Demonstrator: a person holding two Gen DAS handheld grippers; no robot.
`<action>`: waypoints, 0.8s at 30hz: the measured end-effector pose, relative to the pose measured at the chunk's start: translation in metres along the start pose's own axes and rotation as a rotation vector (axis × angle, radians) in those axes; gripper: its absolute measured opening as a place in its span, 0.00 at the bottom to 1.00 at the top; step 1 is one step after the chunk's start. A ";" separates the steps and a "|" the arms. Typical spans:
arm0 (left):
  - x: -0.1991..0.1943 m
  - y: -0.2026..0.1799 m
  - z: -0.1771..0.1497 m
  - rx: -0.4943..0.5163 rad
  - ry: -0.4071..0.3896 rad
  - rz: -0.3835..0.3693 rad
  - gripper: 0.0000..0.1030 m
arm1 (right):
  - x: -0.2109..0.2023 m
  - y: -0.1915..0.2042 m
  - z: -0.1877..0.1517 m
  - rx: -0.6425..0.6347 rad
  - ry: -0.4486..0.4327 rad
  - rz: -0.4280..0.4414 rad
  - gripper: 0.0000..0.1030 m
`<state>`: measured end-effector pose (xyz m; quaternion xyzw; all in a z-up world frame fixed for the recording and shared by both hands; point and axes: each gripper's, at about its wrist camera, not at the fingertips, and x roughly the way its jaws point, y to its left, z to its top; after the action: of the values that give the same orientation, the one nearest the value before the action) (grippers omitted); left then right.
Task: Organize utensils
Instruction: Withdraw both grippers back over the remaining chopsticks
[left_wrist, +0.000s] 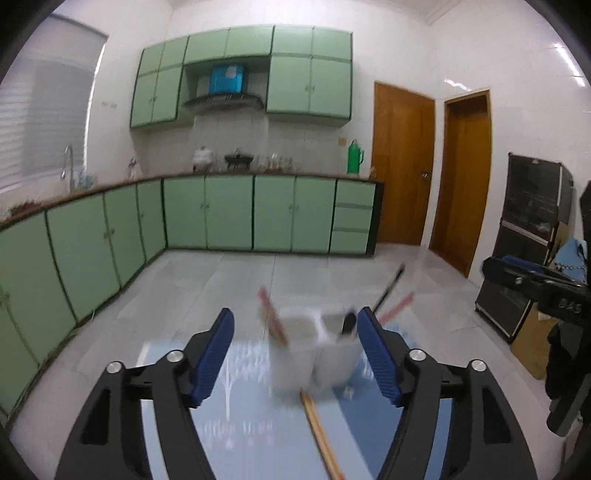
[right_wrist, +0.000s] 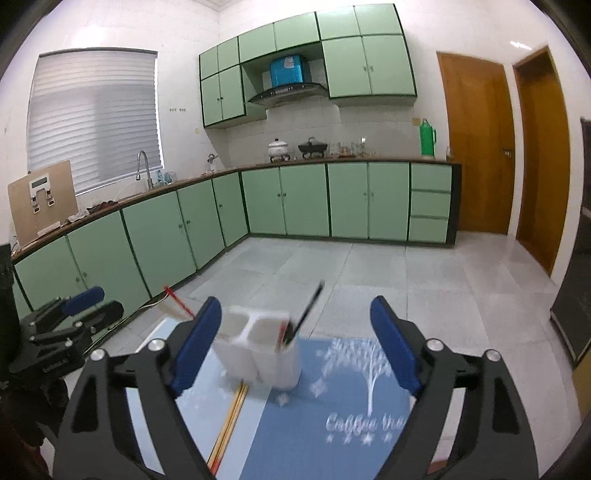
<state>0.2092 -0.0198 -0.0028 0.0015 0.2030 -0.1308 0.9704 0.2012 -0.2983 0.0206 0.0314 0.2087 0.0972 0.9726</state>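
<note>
A white utensil holder with several compartments stands on a blue mat; it also shows in the right wrist view. Red and black chopsticks stick out of it, with a black one in its right compartment. A wooden pair of chopsticks lies on the mat in front of the holder, also in the right wrist view. My left gripper is open and empty, just short of the holder. My right gripper is open and empty, with the holder between its fingers' line of sight.
The mat lies on a light table above a tiled floor. Green cabinets line the far walls, with two wooden doors on the right. The other gripper shows at the left, and in the left wrist view at the right.
</note>
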 end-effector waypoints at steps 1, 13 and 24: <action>-0.002 0.002 -0.013 -0.003 0.022 0.012 0.68 | -0.004 0.003 -0.012 0.005 0.010 0.001 0.85; -0.009 0.019 -0.110 -0.045 0.186 0.071 0.70 | -0.008 0.043 -0.123 0.026 0.137 -0.007 0.92; 0.003 0.024 -0.168 -0.040 0.315 0.101 0.70 | 0.009 0.072 -0.186 0.030 0.267 -0.010 0.92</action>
<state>0.1517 0.0122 -0.1595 0.0130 0.3551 -0.0759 0.9317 0.1194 -0.2221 -0.1454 0.0315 0.3377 0.0926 0.9361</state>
